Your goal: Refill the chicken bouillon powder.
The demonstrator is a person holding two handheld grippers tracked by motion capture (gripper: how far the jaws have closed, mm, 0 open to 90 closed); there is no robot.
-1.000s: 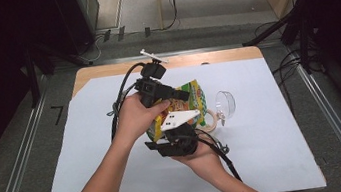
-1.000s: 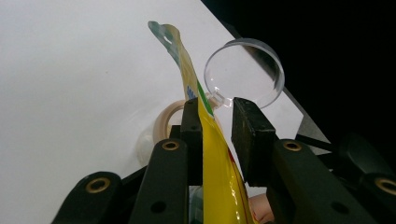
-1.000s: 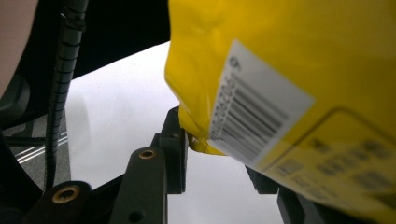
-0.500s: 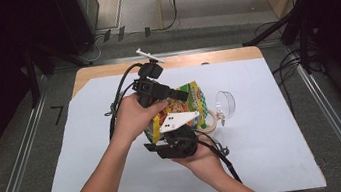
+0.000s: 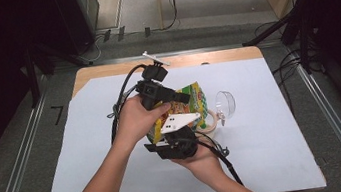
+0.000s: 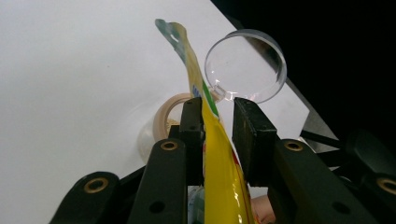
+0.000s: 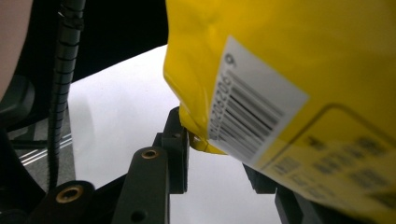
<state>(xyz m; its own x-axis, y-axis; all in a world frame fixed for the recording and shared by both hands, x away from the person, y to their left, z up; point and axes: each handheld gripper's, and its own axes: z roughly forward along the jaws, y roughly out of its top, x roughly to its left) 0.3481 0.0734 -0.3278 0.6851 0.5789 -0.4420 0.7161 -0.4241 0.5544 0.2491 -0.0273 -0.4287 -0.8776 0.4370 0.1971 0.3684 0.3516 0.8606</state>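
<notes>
So you're at a wooden table with a big white sheet over most of it, sitting on a grey floor with metal rails either side and dark gear around the back.

You've got the yellow and green crinkly snack bag held up off the sheet, right in the middle, between both tools. Your left gripper comes at it from the far side. In the left gripper view the bag's flat edge runs up between the two black jaws; it lies against the left jaw, but there's a clear gap to the right one, so the jaws are apart with the bag between them, not pinching it.

Your right gripper is under the bag's near end, the one with the grey three-cornered plate on top. In the right gripper view the barcode corner of the bag dips down between the jaws and hides the right one, so I can't tell if it's actually clamped.

Just past the bag on your right there's a clear round plastic lid standing on edge, and a beige ring of tape lying flat on the sheet beside it.
</notes>
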